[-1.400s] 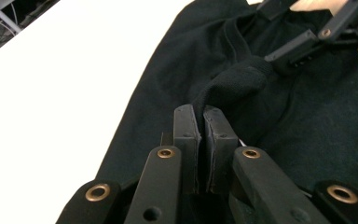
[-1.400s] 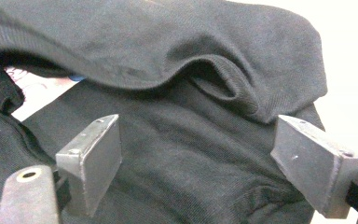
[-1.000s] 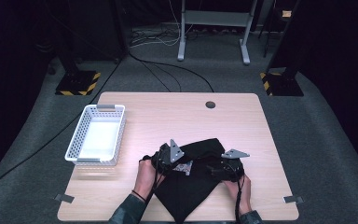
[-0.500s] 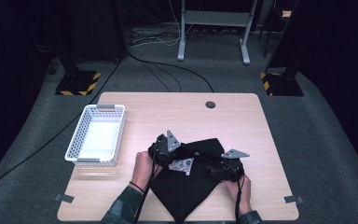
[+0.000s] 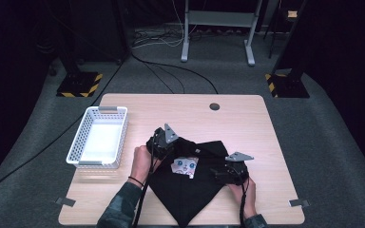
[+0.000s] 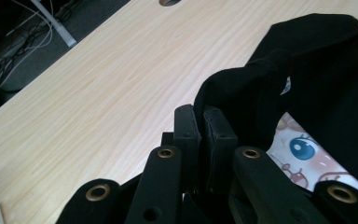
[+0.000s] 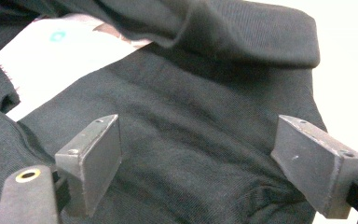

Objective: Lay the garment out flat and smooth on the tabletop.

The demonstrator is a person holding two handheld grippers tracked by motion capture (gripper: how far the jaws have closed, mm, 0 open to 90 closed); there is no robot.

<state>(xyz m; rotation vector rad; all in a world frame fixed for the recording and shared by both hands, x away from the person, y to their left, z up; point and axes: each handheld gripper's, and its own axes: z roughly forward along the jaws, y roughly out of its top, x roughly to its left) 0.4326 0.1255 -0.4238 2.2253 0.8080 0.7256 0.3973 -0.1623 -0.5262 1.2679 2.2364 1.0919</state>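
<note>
A black T-shirt [image 5: 185, 192] with a cartoon face print [image 5: 184, 165] lies folded on the wooden table [image 5: 252, 123], one corner towards the person. My left gripper [image 5: 164, 144] sits at its upper left corner, jaws pressed together with a fold of the black cloth [image 6: 242, 88] rising from their tips. The left gripper view has the gripper [image 6: 200, 114] beside the print's blue eye [image 6: 303, 151]. My right gripper [image 5: 217, 172] rests on the shirt's right side. Its jaws stand wide open [image 7: 198, 128] over flat black cloth [image 7: 191, 107], nothing pinched, with the print [image 7: 65, 51] beyond.
A white perforated basket [image 5: 79, 142] stands at the table's left side, close to my left hand. A round cable hole [image 5: 214, 106] sits near the far edge. Bare wood lies beyond the shirt and to its right. Cables and stand legs are on the floor behind.
My left gripper has moved away from the person and slightly left, rising a little and drawing the shirt's upper left corner along. The right gripper has stayed where it was.
</note>
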